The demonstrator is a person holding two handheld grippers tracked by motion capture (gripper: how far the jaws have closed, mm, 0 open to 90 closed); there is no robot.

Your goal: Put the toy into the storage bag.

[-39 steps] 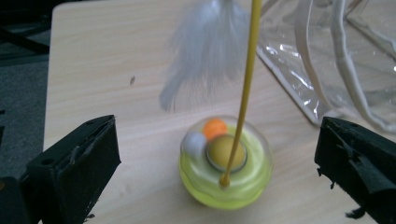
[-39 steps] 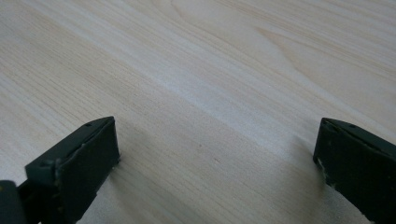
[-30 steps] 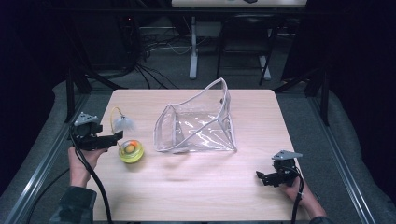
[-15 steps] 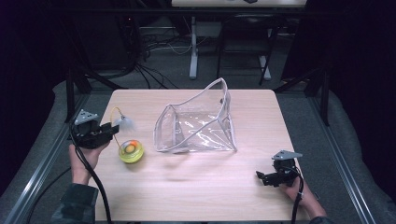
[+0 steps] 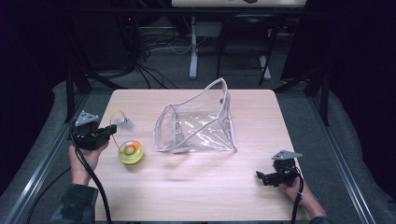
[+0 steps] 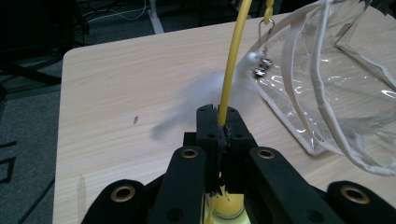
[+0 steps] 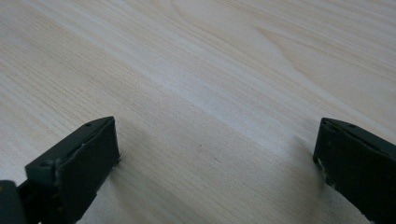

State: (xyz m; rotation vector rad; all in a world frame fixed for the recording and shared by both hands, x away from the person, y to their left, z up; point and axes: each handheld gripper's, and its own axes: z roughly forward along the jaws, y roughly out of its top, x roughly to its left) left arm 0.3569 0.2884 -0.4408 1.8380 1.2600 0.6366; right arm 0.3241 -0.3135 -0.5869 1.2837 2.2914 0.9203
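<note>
Near the table's left edge, the left claw point(image 5: 111, 130) has just closed on the yellow wand point(image 6: 229, 70) of a cat toy, jaws pinched tight on the thin stem. Toy's round yellow base point(image 5: 130, 152) sits on the table just right of the claw, between the left edge and the clear pouch point(image 5: 198, 123) at table centre. A feather point(image 5: 125, 123) and small bells point(image 6: 260, 66) hang off the wand's far end, close to the pouch's open rim.

Right claw point(image 5: 261, 177) rests near the front right corner, jaws wide, nothing between them, just bare table point(image 7: 210, 70).

Step in hand, my read: get the toy into the pouch.
- Grip is low on the stem, good. Wand looks springy, so lift slow or the feather end will whip.
- Base looks like the heavy part; expect it to swing under the claw.
- Pouch is floppy. Right claw should pin or hold the rim before the toy goes in.
- Lead with the feather end, keep bells off the rim binding.

View notes: left gripper view shows the actual pinch and the bells; high view is too coarse for either. High view gives layout: base, pouch mouth facing left, both hands. Right gripper view confirms wide jaws.
</note>
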